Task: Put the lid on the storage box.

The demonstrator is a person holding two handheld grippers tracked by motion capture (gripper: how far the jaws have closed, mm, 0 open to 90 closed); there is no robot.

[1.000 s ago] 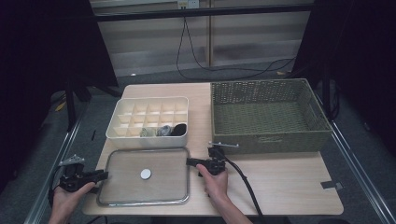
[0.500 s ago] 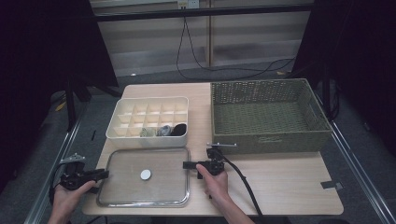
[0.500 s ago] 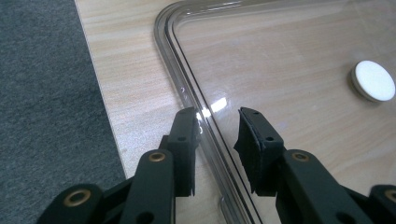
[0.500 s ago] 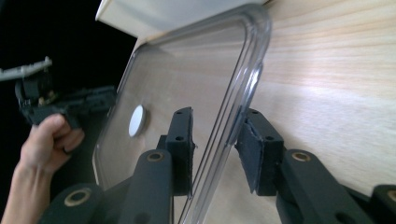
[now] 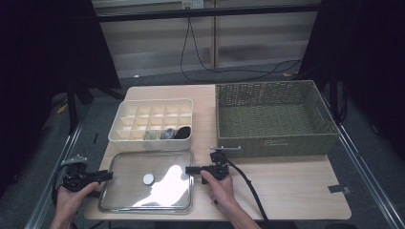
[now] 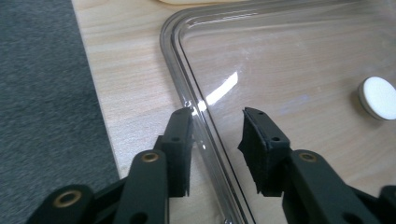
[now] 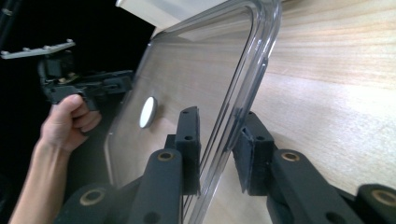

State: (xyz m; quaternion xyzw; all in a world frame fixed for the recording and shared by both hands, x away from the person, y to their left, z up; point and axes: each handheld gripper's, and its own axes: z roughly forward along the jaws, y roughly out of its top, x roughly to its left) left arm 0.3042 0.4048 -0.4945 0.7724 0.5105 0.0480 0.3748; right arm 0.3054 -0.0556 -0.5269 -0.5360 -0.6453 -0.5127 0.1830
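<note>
Nearest the person, on the wooden table (image 5: 286, 191), a clear lid (image 5: 148, 183) lies flat. Left gripper (image 5: 102, 176) straddles its left rim, jaws just widened, not pressing. Right gripper (image 5: 191, 170) brackets the right rim, jaws just narrowed, gap visible. Behind sit a compartment tray (image 5: 153, 119) and wicker basket (image 5: 272, 119).

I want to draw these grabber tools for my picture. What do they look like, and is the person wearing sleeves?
Both are black. The left gripper carries a grey three-cornered plate on top. The right gripper trails a black cable across the table. Up close, each has two flat black jaws with foam-like pads, small screw holes and brass-coloured rings at the joints. The forearms look bare: no sleeves or gloves.
</note>
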